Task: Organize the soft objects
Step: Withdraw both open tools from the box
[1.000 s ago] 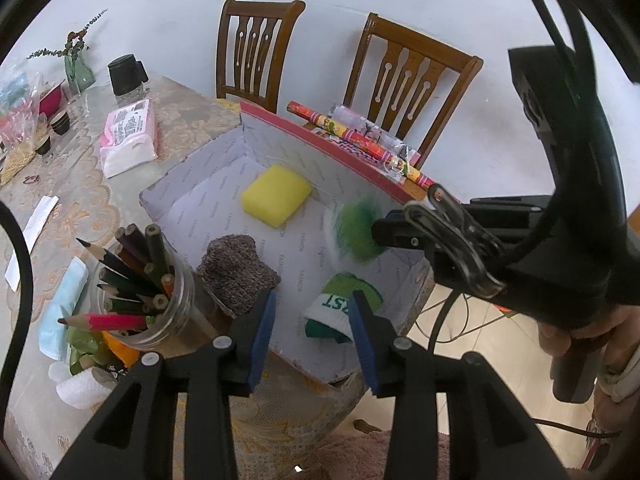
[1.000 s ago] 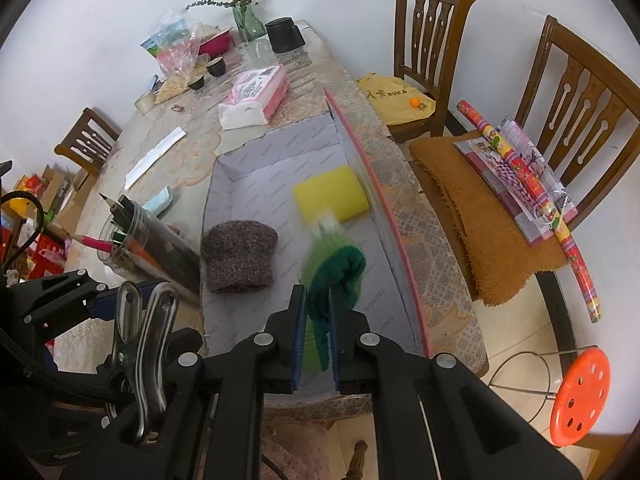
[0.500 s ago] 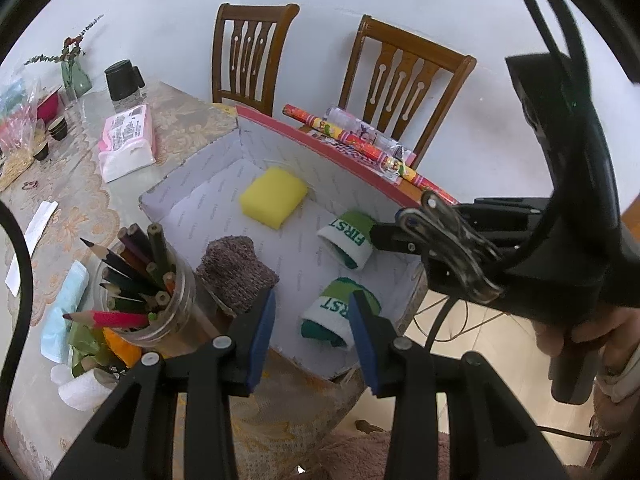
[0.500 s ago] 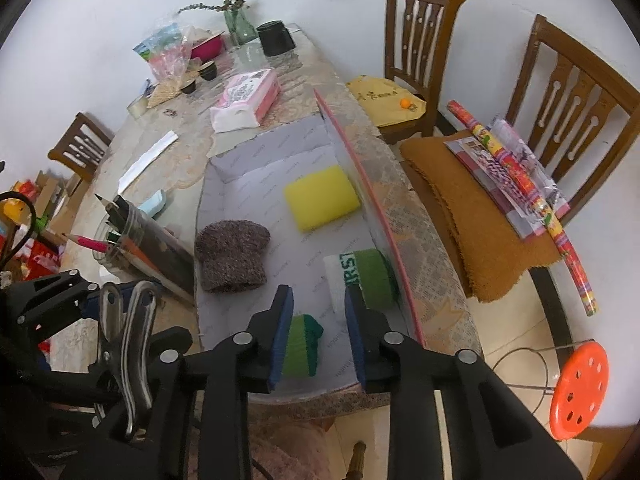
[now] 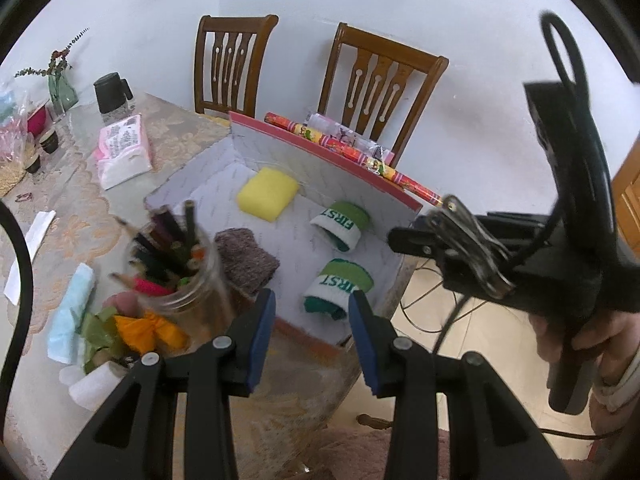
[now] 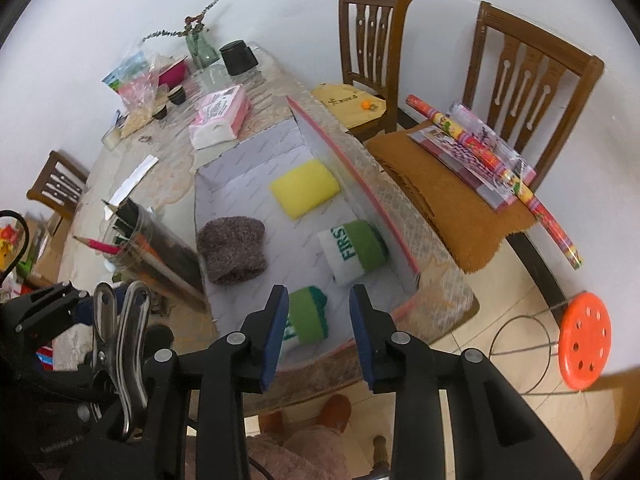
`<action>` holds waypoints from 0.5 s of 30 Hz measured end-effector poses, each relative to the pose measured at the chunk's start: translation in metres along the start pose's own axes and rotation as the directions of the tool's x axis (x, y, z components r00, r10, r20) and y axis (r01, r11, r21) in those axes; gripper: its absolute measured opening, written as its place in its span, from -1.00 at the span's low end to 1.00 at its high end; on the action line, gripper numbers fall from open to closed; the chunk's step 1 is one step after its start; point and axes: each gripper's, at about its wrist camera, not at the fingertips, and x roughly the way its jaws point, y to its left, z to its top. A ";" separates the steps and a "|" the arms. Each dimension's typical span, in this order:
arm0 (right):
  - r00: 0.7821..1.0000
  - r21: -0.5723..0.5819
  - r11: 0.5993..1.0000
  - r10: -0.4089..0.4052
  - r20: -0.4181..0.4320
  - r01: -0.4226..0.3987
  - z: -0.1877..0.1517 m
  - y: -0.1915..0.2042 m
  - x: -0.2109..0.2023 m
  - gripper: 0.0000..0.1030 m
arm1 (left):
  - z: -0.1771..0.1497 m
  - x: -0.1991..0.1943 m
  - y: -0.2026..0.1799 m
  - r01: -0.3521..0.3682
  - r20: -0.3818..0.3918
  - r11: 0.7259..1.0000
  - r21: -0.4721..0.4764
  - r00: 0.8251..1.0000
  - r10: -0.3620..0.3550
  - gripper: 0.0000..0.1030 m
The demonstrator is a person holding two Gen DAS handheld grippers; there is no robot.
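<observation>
A pencil jar [image 5: 176, 264] and pink tissue pack [image 5: 124, 150] share the table [image 5: 60, 200]; two chairs [image 5: 380, 80] stand beyond.

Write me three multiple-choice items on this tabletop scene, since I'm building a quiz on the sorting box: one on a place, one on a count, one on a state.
1. Where does the yellow sponge lie?
A. Inside the shallow box, toward its far end
B. On the chair seat
C. In the pencil jar

2. How many green and white wristbands marked FIRST lie in the box?
A. One
B. Two
C. Four

3. What is between the right gripper's pads?
A. The brown knit piece
B. The sponge
C. Nothing is gripped

Key: 1 A, the sponge rests on the box floor beyond the far wristband. 2 B, that one plus the near wristband. 3 C, the jaws are opening, and the near wristband lies on the box floor beyond the pads, untouched.
</observation>
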 end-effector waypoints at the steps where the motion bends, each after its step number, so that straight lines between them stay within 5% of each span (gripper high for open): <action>1: 1.000 0.004 1.000 -0.003 0.001 0.003 -0.002 0.002 -0.002 -0.37 | -0.002 -0.003 0.002 0.002 0.001 1.000 0.002 1.000 -0.002 -0.23; 15: 1.000 0.049 0.998 -0.026 -0.014 0.026 -0.044 0.057 -0.010 -0.36 | -0.034 -0.035 0.053 0.011 -0.016 1.000 0.006 1.000 -0.011 -0.23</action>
